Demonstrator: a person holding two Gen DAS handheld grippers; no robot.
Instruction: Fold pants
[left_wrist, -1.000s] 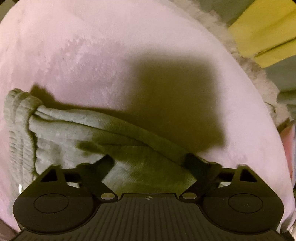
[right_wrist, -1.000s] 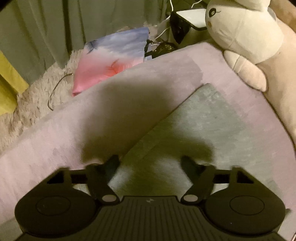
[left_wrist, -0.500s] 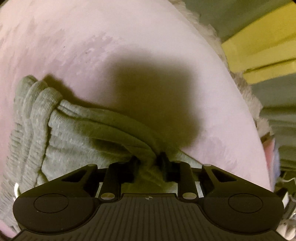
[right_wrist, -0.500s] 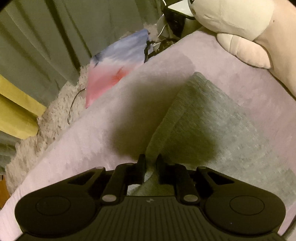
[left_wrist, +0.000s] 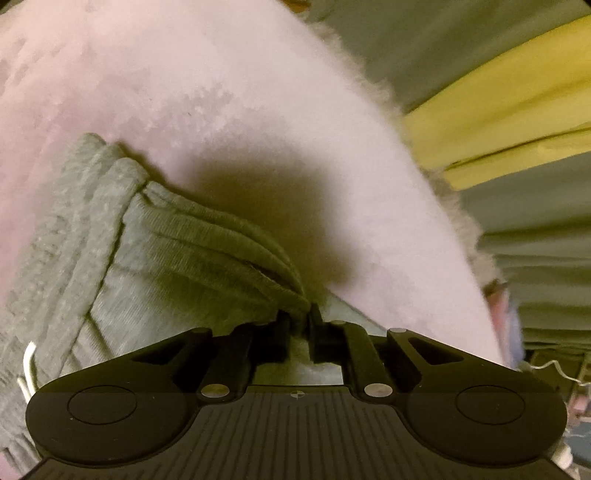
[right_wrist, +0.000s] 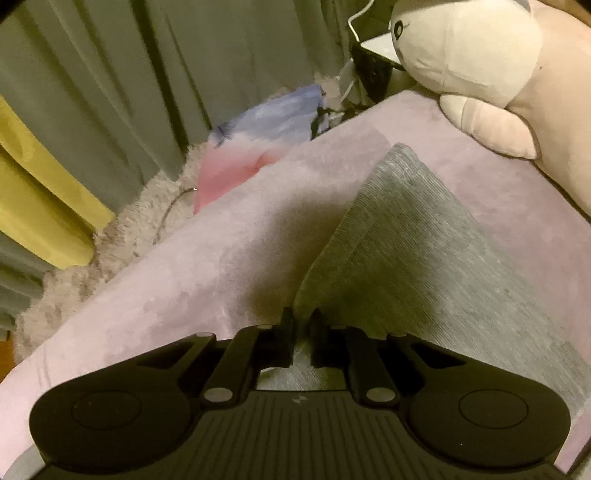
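Grey ribbed pants (left_wrist: 122, 258) lie on a pink plush bed cover (left_wrist: 184, 81). In the left wrist view the waistband end is bunched, with a white drawstring (left_wrist: 27, 365) at the lower left. My left gripper (left_wrist: 299, 319) is shut on a gathered fold of the pants. In the right wrist view a flat grey pant leg (right_wrist: 424, 240) runs away toward the far edge of the pink cover (right_wrist: 184, 280). My right gripper (right_wrist: 303, 321) is shut on the leg's near edge, which is lifted off the cover.
A large cream plush toy (right_wrist: 480, 74) lies at the bed's far right. A pink and blue cushion (right_wrist: 258, 147) and a fluffy rug (right_wrist: 110, 258) are off the bed's left edge. Green and yellow curtains (right_wrist: 92, 92) hang behind. A black and white object (right_wrist: 373, 70) stands past the bed.
Both grippers went from open over the pants to shut on the fabric. Both now lift the pinched fabric a little, and the views have tilted upward.
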